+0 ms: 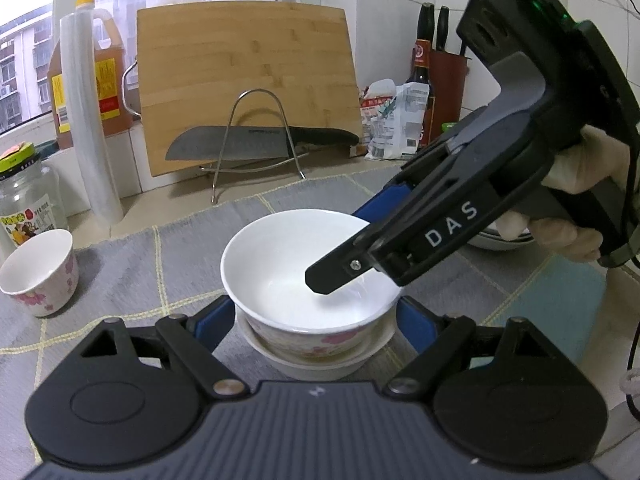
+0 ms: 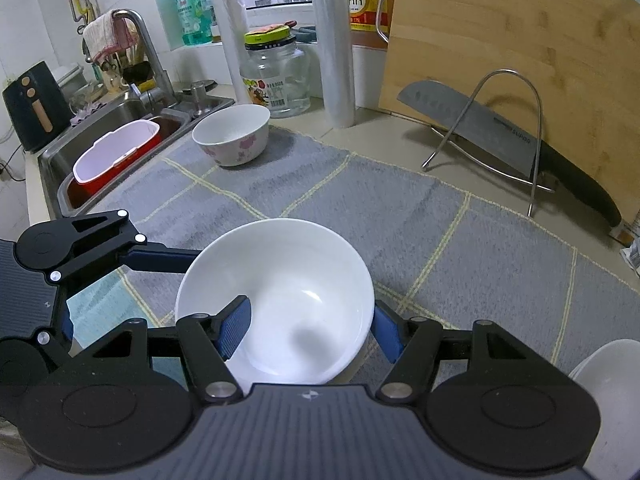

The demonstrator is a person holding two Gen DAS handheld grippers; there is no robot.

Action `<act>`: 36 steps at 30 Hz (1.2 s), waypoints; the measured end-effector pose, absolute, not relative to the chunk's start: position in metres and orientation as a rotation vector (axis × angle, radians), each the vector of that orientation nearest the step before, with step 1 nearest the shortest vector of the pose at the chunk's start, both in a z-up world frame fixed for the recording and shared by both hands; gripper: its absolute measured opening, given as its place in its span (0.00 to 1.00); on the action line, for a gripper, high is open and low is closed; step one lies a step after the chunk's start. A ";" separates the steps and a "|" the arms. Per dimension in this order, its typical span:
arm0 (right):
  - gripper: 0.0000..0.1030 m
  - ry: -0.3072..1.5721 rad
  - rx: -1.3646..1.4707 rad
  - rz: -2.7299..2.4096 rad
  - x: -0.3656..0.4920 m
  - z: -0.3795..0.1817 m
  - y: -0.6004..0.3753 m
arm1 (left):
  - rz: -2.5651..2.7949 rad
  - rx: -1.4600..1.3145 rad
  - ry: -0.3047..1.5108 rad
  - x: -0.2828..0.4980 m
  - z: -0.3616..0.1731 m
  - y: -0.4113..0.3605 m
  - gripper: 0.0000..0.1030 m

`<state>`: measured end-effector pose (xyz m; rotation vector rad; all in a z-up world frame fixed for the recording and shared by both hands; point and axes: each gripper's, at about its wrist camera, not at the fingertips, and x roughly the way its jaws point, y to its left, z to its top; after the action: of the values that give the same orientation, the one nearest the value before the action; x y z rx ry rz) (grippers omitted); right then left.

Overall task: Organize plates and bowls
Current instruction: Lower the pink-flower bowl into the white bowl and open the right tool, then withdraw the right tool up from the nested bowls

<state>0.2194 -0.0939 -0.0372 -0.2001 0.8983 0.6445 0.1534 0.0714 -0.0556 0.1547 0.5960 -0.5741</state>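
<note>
Window (image 1: 24, 60) daylight, sharp frames, edges fisheye-bent.

Beige counter (image 2: 384, 128) by the sink, mostly covered by a grey checked cloth (image 2: 320, 192). On the cloth: flowered bowl (image 2: 231, 134) at the sink end, stacked bowls (image 1: 312, 280) in the middle. Directly on the counter: glass jar (image 2: 276, 76), film roll (image 2: 334, 40), wire rack (image 2: 496, 136) holding a knife (image 2: 500, 136), cutting board (image 2: 512, 60).

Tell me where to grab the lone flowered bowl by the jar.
Pinch the rim of the flowered bowl, one finger inside and one outside, coming down from above on the cloth side. It stands upright, mouth up, and the jar crowds its far side.
</note>
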 end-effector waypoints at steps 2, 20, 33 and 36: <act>0.69 0.898 -0.202 0.645 0.220 -0.038 -0.094 | -0.576 0.155 0.596 0.154 -0.056 0.071 0.85; 0.90 0.880 -0.211 0.651 0.216 -0.038 -0.093 | -0.581 0.163 0.599 0.154 -0.061 0.071 0.95; 1.00 0.806 -0.196 0.583 0.214 -0.024 -0.097 | -0.469 0.112 0.608 0.144 -0.059 0.105 0.99; 1.00 0.782 -0.212 0.559 0.214 -0.022 -0.092 | -0.402 0.092 0.610 0.145 -0.059 0.122 0.99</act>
<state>0.2138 -0.0922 -0.0225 -0.2119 0.7816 0.5587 0.1449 0.1218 -0.0590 0.0921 0.6099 -0.4022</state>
